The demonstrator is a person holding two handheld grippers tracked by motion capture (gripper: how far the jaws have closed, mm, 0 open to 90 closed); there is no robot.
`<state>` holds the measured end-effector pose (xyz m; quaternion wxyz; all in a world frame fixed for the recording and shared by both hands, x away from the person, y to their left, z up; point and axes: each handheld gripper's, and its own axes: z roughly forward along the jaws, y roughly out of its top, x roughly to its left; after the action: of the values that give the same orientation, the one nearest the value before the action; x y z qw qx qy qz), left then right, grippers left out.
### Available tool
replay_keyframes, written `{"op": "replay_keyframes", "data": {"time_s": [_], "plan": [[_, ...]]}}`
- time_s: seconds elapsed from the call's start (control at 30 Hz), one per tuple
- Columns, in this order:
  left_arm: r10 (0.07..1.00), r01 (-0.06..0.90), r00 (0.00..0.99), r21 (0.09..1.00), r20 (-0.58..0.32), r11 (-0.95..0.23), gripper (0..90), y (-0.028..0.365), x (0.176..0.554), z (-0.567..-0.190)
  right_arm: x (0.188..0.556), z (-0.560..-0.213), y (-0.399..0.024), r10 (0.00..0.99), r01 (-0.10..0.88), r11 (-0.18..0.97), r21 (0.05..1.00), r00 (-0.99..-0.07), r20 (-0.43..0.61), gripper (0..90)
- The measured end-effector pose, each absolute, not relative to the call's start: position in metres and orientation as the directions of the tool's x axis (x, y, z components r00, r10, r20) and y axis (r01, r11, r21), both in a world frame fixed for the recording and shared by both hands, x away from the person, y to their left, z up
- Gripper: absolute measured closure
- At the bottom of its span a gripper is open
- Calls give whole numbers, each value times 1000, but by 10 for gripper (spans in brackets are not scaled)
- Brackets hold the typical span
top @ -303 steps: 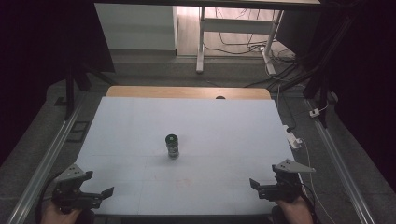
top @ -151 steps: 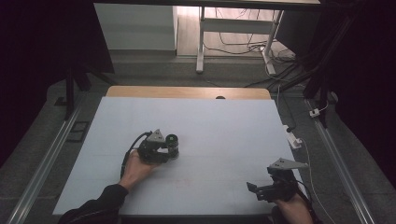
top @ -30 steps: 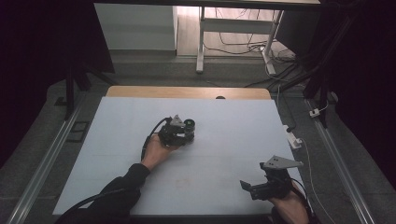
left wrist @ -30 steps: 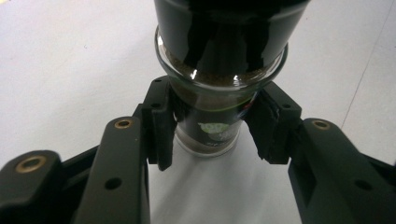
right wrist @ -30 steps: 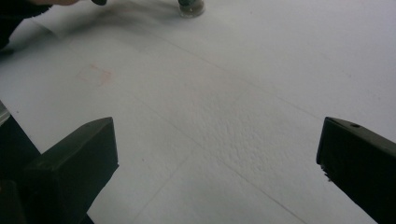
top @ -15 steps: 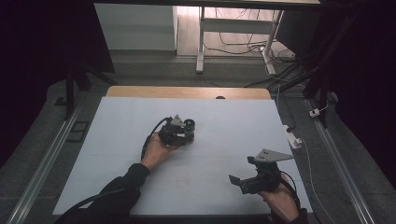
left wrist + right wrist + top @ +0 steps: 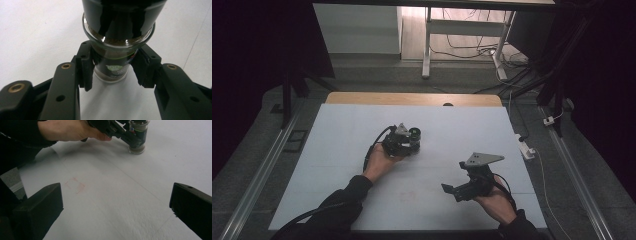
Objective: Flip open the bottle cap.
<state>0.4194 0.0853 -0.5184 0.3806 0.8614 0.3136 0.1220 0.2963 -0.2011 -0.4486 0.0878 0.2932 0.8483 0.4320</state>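
A small glass jar [image 7: 414, 134] with a dark cap and brown contents stands upright on the white sheet near the table's middle. My left gripper [image 7: 408, 142] comes at it from the left and is shut on it. In the left gripper view the pads [image 7: 86, 66] press both sides of the jar [image 7: 113, 37] below its neck. My right gripper [image 7: 456, 190] hovers open over the near right of the sheet with nothing between its jaws. In the right gripper view [image 7: 116, 205] the jar [image 7: 137, 140] and the left hand [image 7: 67, 130] show farther off.
A faint red square mark [image 7: 74, 185] is drawn on the white sheet [image 7: 337, 165] between the two hands. A wooden strip [image 7: 412, 98] edges the far side. A power strip [image 7: 524, 145] and cables lie off the right edge; metal rails [image 7: 257, 175] flank the table.
My right gripper has slid left and inward across the near part of the sheet. The left gripper and the jar have stayed put over the last second.
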Motion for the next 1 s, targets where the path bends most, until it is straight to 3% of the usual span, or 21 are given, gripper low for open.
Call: {"op": "replay_keyframes", "data": {"time_s": [1.0], "plan": [[638, 448, 770, 733, -24, -513, 538, 84, 419, -519, 369, -449, -143, 629, 441, 474, 762, -775, 58, 0]]}}
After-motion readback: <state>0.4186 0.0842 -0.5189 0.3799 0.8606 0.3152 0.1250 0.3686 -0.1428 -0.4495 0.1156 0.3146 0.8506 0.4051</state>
